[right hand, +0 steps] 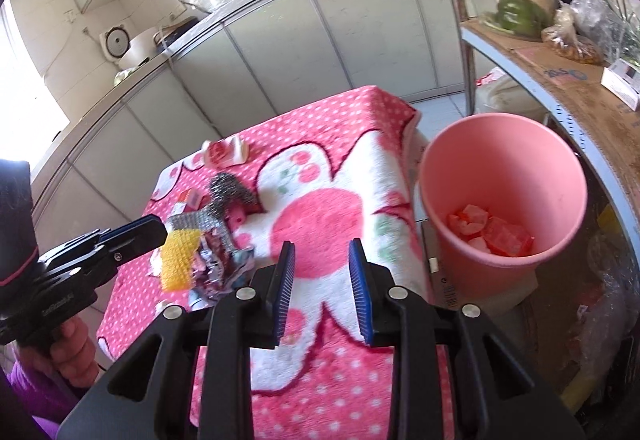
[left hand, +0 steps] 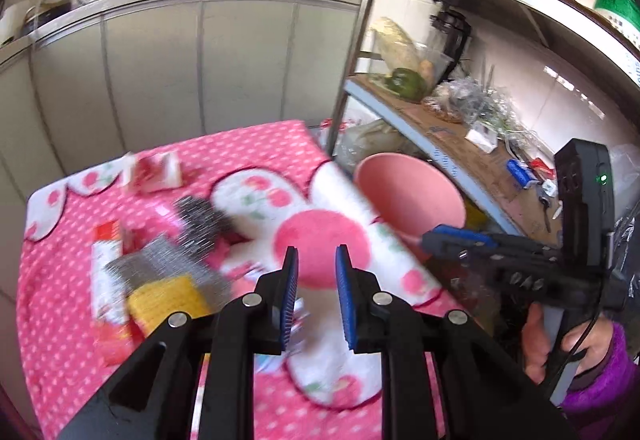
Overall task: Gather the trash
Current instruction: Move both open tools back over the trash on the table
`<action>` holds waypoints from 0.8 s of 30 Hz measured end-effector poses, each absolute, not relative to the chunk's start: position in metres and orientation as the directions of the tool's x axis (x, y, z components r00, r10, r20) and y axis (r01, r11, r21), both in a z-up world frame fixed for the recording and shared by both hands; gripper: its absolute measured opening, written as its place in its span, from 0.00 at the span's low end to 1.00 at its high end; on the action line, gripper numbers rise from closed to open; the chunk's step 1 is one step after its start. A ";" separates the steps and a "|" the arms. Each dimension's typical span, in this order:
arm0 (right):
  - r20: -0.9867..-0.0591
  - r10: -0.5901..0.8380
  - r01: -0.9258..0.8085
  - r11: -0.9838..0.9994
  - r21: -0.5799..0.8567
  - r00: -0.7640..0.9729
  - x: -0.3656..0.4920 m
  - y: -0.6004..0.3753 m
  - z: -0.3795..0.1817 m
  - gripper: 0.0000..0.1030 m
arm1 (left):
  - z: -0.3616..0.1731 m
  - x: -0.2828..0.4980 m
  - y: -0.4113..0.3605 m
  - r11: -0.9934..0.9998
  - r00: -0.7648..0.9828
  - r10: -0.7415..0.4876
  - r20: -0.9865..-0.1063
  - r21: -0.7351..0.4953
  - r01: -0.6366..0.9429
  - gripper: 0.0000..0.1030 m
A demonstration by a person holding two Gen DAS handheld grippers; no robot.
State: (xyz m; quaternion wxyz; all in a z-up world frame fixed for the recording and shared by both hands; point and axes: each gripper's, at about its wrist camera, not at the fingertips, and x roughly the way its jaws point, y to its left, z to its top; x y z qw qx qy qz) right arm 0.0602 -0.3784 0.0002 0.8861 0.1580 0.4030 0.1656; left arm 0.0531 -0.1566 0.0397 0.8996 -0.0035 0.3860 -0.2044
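A pink bin (right hand: 520, 167) stands off the table's right edge and holds red and white scraps (right hand: 490, 232). On the pink dotted blanket (right hand: 344, 111), trash lies at the left: a yellow sponge (right hand: 180, 260), steel wool (right hand: 226, 191), crumpled foil wrappers (right hand: 220, 264) and a red-white packet (right hand: 224, 151). My right gripper (right hand: 323, 292) hangs open and empty over the blanket's middle, left of the bin. My left gripper (left hand: 318, 296) is open and empty too, just right of the sponge (left hand: 168, 300) and a red-white wrapper (left hand: 106, 264). The bin (left hand: 412, 191) shows beyond the table edge.
A metal shelf rack (left hand: 352, 59) stands at the right, close behind the bin, loaded with a green pepper (right hand: 516, 13), bags and cardboard. Grey cabinets (left hand: 200, 59) with woks on the counter run behind the table. A hand in a purple sleeve (left hand: 600, 372) holds the right gripper (left hand: 430, 240).
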 end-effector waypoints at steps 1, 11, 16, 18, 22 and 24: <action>-0.663 0.429 -0.176 0.893 0.415 0.613 0.059 -0.374 0.001 0.31 | 0.037 0.050 -0.145 0.923 0.620 -0.359 -0.698 -0.165 0.348 0.18; -0.681 0.478 -0.270 0.878 0.396 0.555 0.053 -0.325 0.006 0.37 | -0.002 0.013 -0.051 0.967 0.597 -0.246 -0.764 -0.153 0.203 0.18; -0.690 0.475 -0.299 0.880 0.369 0.545 0.053 -0.308 0.007 0.37 | -0.023 0.002 -0.040 0.961 0.541 -0.269 -0.797 -0.189 0.200 0.18; -0.691 0.483 -0.306 0.875 0.374 0.537 0.053 -0.304 0.007 0.37 | -0.029 -0.001 -0.041 0.956 0.524 -0.285 -0.803 -0.201 0.212 0.18; -0.698 0.483 -0.323 0.875 0.361 0.529 0.053 -0.295 0.009 0.37 | -0.030 0.000 -0.049 0.944 0.514 -0.321 -0.795 -0.223 0.244 0.18; -0.699 0.487 -0.337 0.872 0.355 0.524 0.053 -0.289 0.011 0.37 | -0.029 0.002 -0.053 0.937 0.512 -0.336 -0.791 -0.227 0.264 0.19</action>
